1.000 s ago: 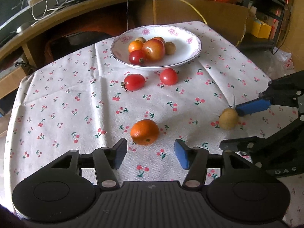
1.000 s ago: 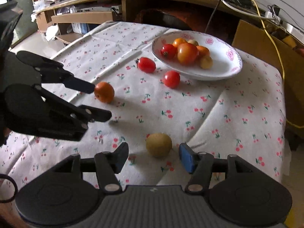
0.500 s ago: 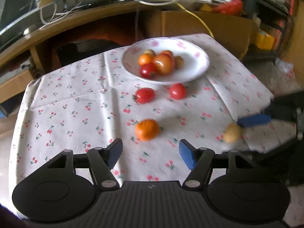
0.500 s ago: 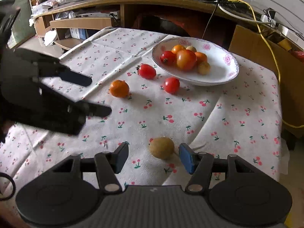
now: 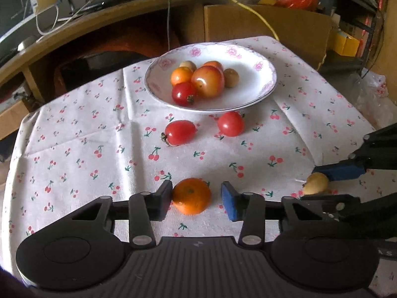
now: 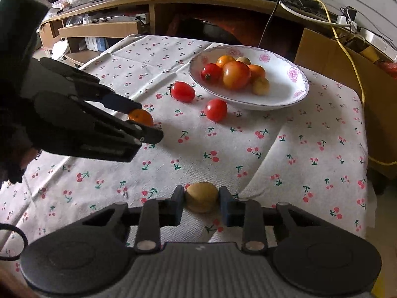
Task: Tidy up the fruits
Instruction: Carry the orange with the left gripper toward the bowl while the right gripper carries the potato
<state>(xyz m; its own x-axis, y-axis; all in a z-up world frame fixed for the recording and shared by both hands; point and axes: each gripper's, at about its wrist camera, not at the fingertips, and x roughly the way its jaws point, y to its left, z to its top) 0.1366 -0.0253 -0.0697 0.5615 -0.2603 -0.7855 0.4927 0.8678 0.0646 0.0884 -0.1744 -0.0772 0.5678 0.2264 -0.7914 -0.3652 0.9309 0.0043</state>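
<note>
- On the counter, at the left, our left tool is closing around the small orange. One pad touches its left side. The blue pad on the other side has a gap, so it is not held yet.
- The orange sits on the cherry cloth, near us. We think it is light, round and a bit soft, so it could roll away. We should squeeze it across its fat middle, and gently.
- In the middle lie two red tomatoes, the long tomato and the round tomato, just in front of the plate.
- The plate holds more fruit in a little pile. Tomatoes are smooth and squashy, so we think a hard squeeze would burst them.
- At the right, our right tool is closing on the small yellow fruit. Both pads look like they touch its sides.
- This fruit rests on the cloth, well apart from the plate. It looks firm and light to us.
</note>
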